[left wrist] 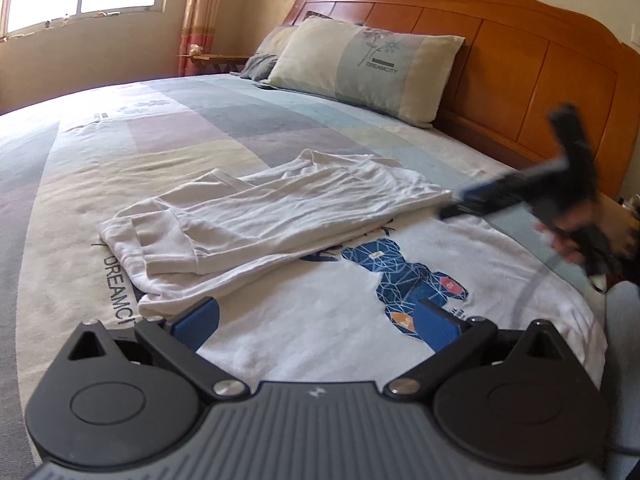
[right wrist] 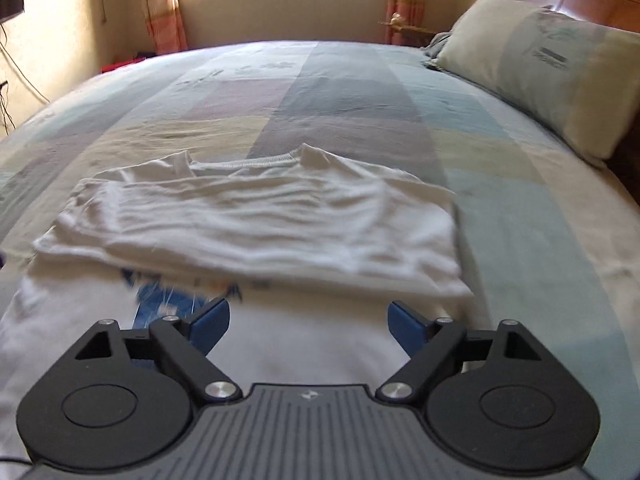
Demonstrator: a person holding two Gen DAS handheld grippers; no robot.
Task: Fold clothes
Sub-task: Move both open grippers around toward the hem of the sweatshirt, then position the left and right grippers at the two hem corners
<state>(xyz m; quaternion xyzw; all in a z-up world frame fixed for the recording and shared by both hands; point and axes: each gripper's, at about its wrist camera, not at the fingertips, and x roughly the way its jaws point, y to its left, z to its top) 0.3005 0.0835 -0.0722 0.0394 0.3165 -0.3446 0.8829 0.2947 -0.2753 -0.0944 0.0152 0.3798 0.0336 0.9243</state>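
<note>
Left wrist view: the white T-shirt (left wrist: 280, 216) lies on the bed (left wrist: 120, 140), its far part doubled over the blue print. The left gripper (left wrist: 316, 320) is spread wide, holding nothing. The right gripper (left wrist: 460, 206) is blurred; state cannot be told.

Right wrist view: the right gripper (right wrist: 308, 320) is spread, empty, above the T-shirt (right wrist: 248, 224). The fabric appears light, limp and wrinkle-prone; pinch at hem corners or fold edges.

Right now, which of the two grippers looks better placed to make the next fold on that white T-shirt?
Probably the left gripper. It hangs open, low over the unfolded printed half of the white T-shirt, near its edge. The right gripper, also open, points at the folded-over part from farther off.
</note>
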